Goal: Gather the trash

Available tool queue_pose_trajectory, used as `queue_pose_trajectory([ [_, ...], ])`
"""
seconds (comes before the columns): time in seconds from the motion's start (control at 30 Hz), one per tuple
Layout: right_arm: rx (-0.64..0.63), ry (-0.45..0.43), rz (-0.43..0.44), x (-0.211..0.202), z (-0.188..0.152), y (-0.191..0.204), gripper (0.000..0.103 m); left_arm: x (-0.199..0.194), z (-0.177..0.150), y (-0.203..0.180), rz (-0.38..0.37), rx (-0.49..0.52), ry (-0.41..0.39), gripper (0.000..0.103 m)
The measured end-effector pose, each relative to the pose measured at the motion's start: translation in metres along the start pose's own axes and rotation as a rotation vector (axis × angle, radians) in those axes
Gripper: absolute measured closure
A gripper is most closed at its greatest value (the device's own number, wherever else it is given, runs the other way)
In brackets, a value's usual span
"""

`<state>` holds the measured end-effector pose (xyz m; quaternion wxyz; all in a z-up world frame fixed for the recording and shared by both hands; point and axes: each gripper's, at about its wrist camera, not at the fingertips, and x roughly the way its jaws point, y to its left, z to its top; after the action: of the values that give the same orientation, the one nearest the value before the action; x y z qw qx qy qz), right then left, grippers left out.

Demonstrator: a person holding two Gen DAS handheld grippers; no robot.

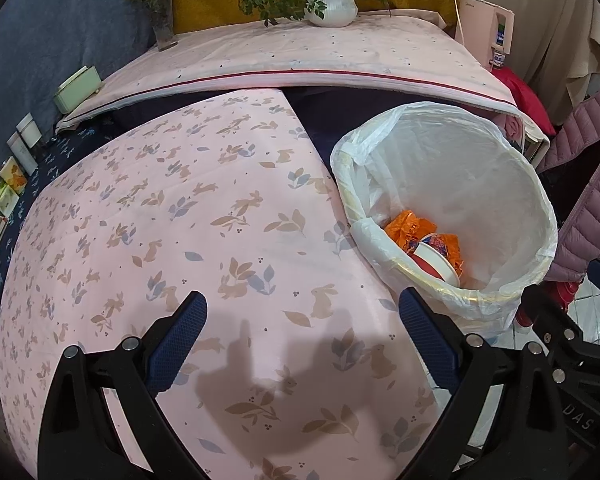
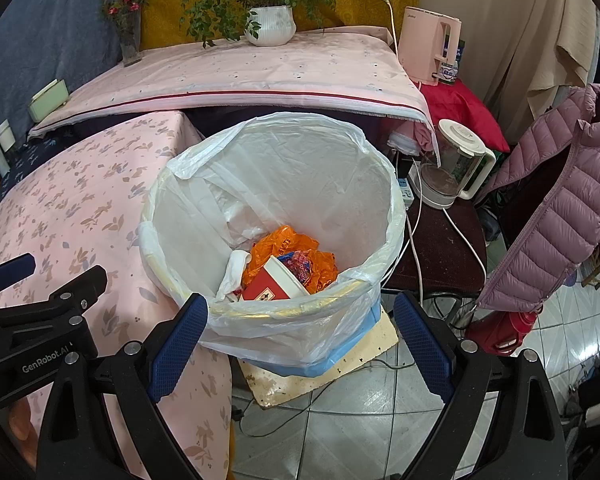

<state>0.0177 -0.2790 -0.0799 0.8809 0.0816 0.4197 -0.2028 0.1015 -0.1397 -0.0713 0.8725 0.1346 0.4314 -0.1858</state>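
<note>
So both tools are empty right now: the left hand-held gripper (image 1: pixel 302 316) hangs over the pink bunny-print counter (image 1: pixel 188 216) with its blue fingers spread wide, and the right hand-held gripper (image 2: pixel 300 316) is spread just as wide, right at the near rim of the trash bin (image 2: pixel 380 184). That bin stands on the floor, touching the counter's edge, lined with a white bag. At the bottom sit a red-and-white paper cup (image 2: pixel 274 284), a crumpled orange wrapper (image 2: pixel 284 246) and a white tissue (image 2: pixel 232 272). Further back there's a potted plant (image 2: pixel 270 24).
</note>
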Motion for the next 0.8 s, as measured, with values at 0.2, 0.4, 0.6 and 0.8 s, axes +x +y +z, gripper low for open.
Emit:
queue_pose_trajectory([
  [0.2,-0.001,0.000,0.001,0.0008,-0.0004,0.0003,0.013,-0.0007,0.0006,0.0024,0.002,-0.004,-0.004,0.011],
  [0.4,-0.003,-0.001,0.000,0.0003,-0.0005,0.0015,0.013,-0.0025,0.0014,0.0061,0.004,-0.012,-0.007,0.011],
  [0.6,-0.005,-0.001,0.004,-0.0005,0.0003,0.0028,0.013,-0.0072,0.0000,0.0049,0.013,-0.004,-0.023,0.010],
  [0.8,-0.010,0.000,0.006,-0.0019,0.0012,0.0048,0.013,-0.0051,-0.0019,0.0026,0.028,0.008,-0.015,0.010],
])
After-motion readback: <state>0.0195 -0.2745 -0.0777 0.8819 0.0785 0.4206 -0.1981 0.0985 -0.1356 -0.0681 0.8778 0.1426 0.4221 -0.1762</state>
